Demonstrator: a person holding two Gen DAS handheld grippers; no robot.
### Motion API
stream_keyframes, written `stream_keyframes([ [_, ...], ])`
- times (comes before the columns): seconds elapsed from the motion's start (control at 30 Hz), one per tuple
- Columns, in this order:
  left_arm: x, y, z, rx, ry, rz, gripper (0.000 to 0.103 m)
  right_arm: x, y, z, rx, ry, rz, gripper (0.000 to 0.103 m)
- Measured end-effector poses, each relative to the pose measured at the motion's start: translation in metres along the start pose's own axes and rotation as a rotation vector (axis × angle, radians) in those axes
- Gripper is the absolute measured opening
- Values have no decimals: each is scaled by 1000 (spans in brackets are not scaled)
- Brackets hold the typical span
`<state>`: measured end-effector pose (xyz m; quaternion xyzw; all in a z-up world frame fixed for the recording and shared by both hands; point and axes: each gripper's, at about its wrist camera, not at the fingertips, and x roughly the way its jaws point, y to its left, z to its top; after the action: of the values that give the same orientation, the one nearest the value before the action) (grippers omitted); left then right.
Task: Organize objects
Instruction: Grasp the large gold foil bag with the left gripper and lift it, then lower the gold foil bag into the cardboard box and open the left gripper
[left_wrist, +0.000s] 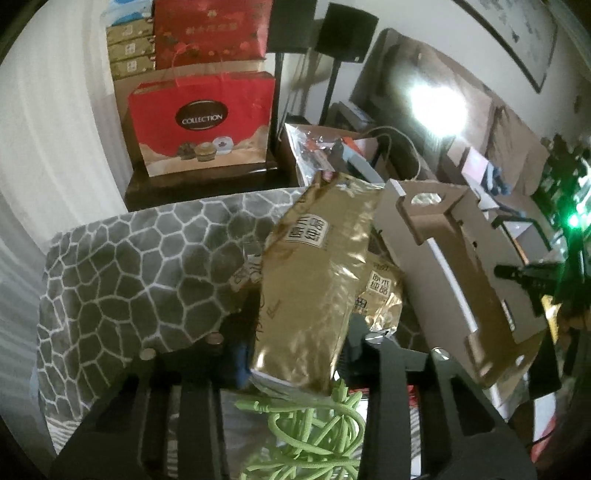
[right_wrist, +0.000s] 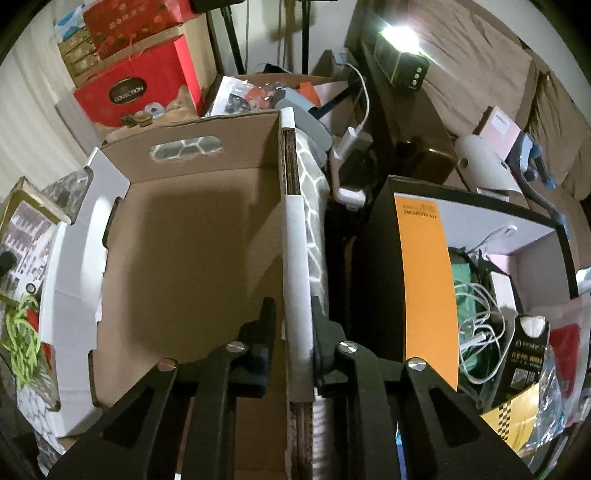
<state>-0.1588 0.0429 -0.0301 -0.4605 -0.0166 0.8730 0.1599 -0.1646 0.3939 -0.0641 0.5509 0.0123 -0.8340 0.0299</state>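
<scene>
**Pouch in your left, box wall in your right**

Your left gripper (left_wrist: 295, 354) has its jaws clamped on a gold pouch (left_wrist: 314, 280), held above the grey patterned cushion (left_wrist: 122, 273) and a green cord (left_wrist: 317, 432). A second pouch (left_wrist: 380, 299) lies just beside it. Your right gripper (right_wrist: 293, 332) pinches the box (right_wrist: 184, 258) by its right wall (right_wrist: 295, 277).

Right gripper (right_wrist: 293, 328) is clamping the white-edged right wall of the open cardboard box (right_wrist: 184, 236), one finger (right_wrist: 264, 332) inside, the other outside. Box interior is showing bare. Black bin (right_wrist: 384, 229) of cables (right_wrist: 480, 321) is sitting just right of it.
</scene>
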Motion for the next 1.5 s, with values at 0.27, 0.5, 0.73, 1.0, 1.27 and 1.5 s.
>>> stream_keyframes([
  [0.27, -31, 3, 8, -55, -62, -38, 27, -9, 5, -16, -2, -7, 28, 11],
  [0.5, -60, -45, 29, -14, -93, -114, 27, -15, 3, -21, 53, -17, 71, 14],
  [0.73, -34, -106, 38, 41, -54, -127, 27, -16, 2, -26, 82, -11, 84, 14],
  [1.0, -4, -148, 33, 72, -19, -122, 27, -17, 1, -30, 95, -16, 92, 15],
  [1.27, 0, -171, 31, 109, -24, -108, 27, -17, -2, -32, 116, -19, 109, 15],
  [1.5, 9, -188, 15, 167, 21, -59, 27, -17, -6, -34, 132, -18, 135, 15],
])
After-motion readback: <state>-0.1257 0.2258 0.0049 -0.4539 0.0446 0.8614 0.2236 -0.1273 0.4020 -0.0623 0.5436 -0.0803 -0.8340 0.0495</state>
